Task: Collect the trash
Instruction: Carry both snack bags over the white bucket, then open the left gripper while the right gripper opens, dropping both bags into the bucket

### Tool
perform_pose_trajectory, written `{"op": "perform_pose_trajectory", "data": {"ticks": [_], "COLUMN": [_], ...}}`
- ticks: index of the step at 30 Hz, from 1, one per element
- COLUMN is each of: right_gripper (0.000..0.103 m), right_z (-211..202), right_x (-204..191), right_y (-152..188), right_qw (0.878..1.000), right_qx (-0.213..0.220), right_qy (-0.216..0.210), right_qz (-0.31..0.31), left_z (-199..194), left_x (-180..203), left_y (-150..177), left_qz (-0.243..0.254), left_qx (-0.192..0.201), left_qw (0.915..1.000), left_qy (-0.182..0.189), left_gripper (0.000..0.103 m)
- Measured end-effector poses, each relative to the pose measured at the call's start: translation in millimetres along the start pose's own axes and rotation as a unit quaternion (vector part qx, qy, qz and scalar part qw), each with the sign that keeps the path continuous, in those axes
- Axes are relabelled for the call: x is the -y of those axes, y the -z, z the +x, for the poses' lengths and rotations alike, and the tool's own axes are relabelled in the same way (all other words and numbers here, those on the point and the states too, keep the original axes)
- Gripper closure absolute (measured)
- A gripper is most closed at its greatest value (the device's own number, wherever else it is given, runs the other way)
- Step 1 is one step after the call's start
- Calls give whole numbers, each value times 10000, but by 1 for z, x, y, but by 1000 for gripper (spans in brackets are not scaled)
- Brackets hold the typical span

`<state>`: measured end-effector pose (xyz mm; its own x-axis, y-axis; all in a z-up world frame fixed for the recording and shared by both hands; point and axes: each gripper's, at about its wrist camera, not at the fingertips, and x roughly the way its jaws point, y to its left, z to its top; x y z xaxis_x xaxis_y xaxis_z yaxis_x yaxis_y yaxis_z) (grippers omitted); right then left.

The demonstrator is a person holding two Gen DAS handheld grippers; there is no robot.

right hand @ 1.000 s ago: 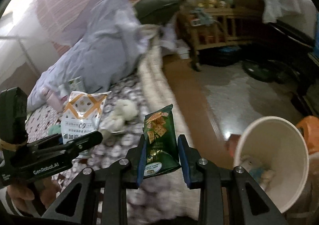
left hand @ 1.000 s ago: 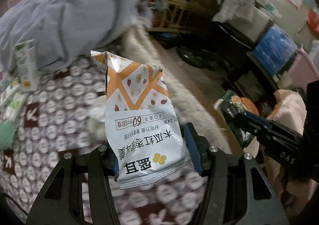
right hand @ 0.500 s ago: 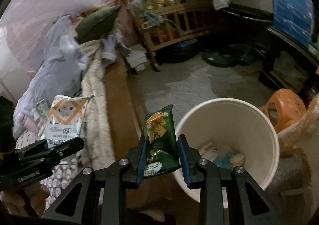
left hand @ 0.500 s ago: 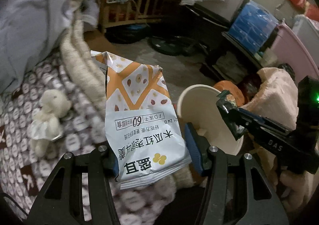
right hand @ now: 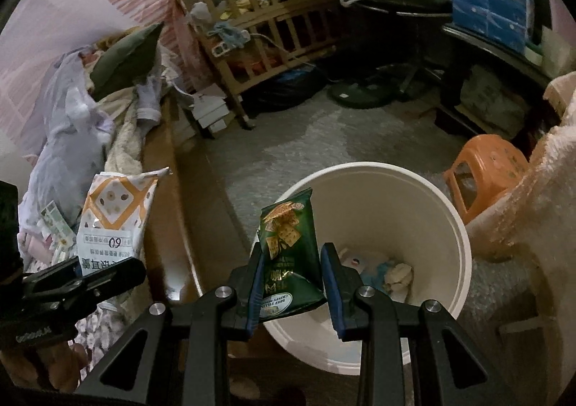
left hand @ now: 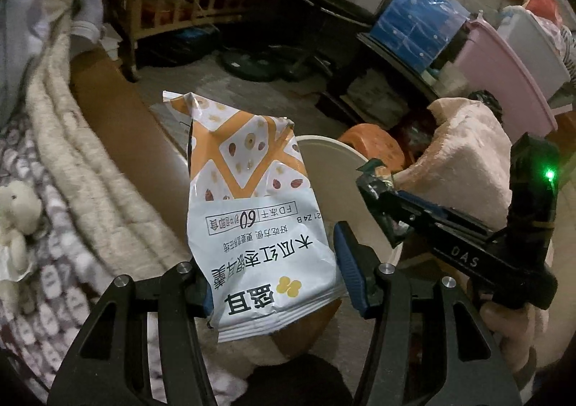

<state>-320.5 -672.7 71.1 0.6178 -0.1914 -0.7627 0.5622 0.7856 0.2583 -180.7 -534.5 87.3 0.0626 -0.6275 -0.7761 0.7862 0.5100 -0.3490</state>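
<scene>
The right gripper (right hand: 292, 283), clamped on the upright green cracker packet (right hand: 288, 254), stands over the near rim of the white bin (right hand: 457, 226), whereas the left gripper (left hand: 273, 283), clamped on the upright white-and-orange snack bag (left hand: 252, 211), remains left of it.

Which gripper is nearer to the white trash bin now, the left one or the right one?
Right. The right gripper holds the green wrapper over the white trash bin; the left gripper, with the orange-and-white bag, sits beside it, over the bed edge.
</scene>
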Motion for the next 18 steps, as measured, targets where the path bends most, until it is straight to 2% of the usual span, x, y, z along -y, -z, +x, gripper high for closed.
{"op": "perform_pose_trajectory", "data": {"ticks": [14, 18], "right_gripper": [74, 74], "right_z": [6, 7], "right_x": [23, 28], "right_y": [2, 2], "right_qw": [9996, 9992], "right_qx": [-54, -54], "right_qy": [116, 189], "right_qz": [248, 342], "left_z": [23, 26], "left_x": [19, 21], "left_y": [-7, -8], "left_qz": [222, 258], "left_qx": [-157, -112], "left_qw": [9995, 9994], "left_qy": [136, 220], "left_gripper": [48, 45]}}
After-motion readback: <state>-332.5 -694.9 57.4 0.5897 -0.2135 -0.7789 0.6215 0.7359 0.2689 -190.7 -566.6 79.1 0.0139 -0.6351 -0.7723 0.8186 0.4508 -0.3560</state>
